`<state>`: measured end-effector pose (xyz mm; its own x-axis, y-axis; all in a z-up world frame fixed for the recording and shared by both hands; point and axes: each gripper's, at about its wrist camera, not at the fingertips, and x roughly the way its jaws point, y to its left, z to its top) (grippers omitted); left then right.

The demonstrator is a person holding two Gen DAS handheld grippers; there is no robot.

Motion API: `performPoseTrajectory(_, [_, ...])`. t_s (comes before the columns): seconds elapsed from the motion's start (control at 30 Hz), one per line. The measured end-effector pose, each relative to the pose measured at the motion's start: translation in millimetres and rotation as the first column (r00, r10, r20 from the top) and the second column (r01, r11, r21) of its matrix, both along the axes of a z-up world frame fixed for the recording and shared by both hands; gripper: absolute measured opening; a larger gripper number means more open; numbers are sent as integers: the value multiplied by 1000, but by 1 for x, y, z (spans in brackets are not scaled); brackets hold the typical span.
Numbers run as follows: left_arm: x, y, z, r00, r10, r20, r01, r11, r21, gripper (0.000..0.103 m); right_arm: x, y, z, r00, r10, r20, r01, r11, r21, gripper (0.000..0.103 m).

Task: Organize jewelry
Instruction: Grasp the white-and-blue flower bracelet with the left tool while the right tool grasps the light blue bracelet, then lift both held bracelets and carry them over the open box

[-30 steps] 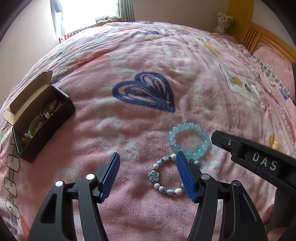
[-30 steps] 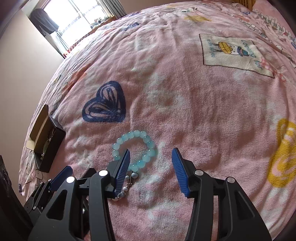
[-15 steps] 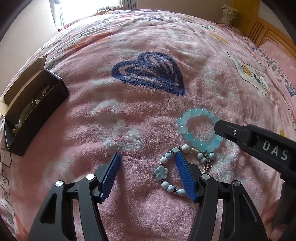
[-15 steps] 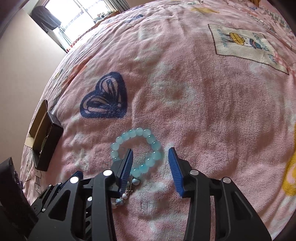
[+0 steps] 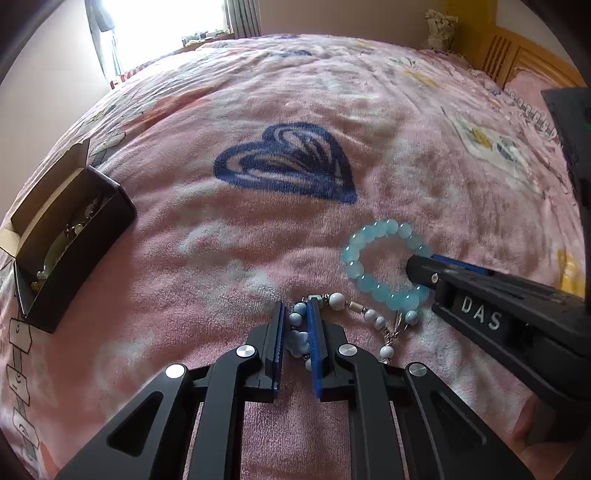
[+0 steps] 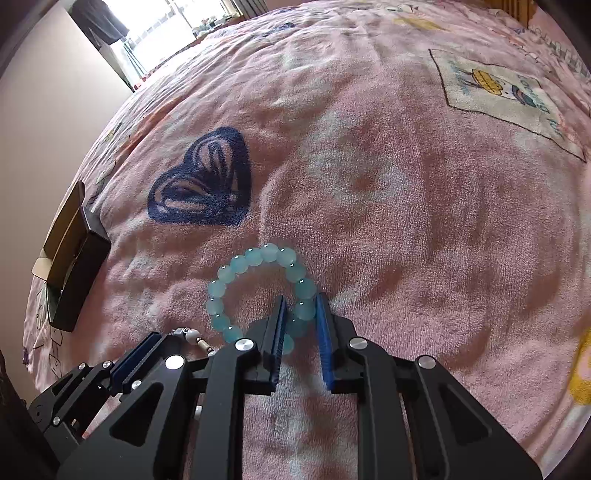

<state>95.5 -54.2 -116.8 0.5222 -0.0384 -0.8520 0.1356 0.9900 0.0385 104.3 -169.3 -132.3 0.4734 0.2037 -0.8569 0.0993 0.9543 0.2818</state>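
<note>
A flower-charm bracelet (image 5: pixel 341 306) of pale blue and white beads lies on the pink blanket. My left gripper (image 5: pixel 295 314) is shut on its left side, at the flower charm. An aqua bead bracelet (image 5: pixel 373 258) lies just beyond it; it also shows in the right wrist view (image 6: pixel 236 269). My right gripper (image 6: pixel 301 306) is shut on the aqua bracelet's right side, and it shows in the left wrist view (image 5: pixel 424 264) reaching in from the right. An open black jewelry box (image 5: pixel 70 236) with pieces inside sits at the far left; in the right wrist view it (image 6: pixel 74 258) is small at the left edge.
The pink blanket (image 5: pixel 258 258) bears a navy heart print (image 5: pixel 288 162). A wooden headboard (image 5: pixel 517 59) stands at the back right and a bright window (image 5: pixel 177 22) at the back left. A cartoon patch (image 6: pixel 509 96) lies to the right.
Both grippers moved forward and down and closed: the left onto the flower-charm bracelet, the right onto the aqua bracelet. Both bracelets still lie on the blanket.
</note>
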Motion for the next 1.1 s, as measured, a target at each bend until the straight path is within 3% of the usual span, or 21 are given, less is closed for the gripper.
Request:
performPoseTrajectory(0.4, [1,11,22,997,42,69,-40,998,-38,9,-3,2,44,994,3,113,-1,1000,-21,13])
performPoseTrajectory(0.67, [-8,16,53,986,55,157,-44,996,-75,9,-8,4,78,982,15,190,-5,999,-51,13])
performPoseTrajectory(1.1, [-10,27,67,976,88,197,-74,994,-75,9,-15,10,104,971,24,237,-6,997,-76,13])
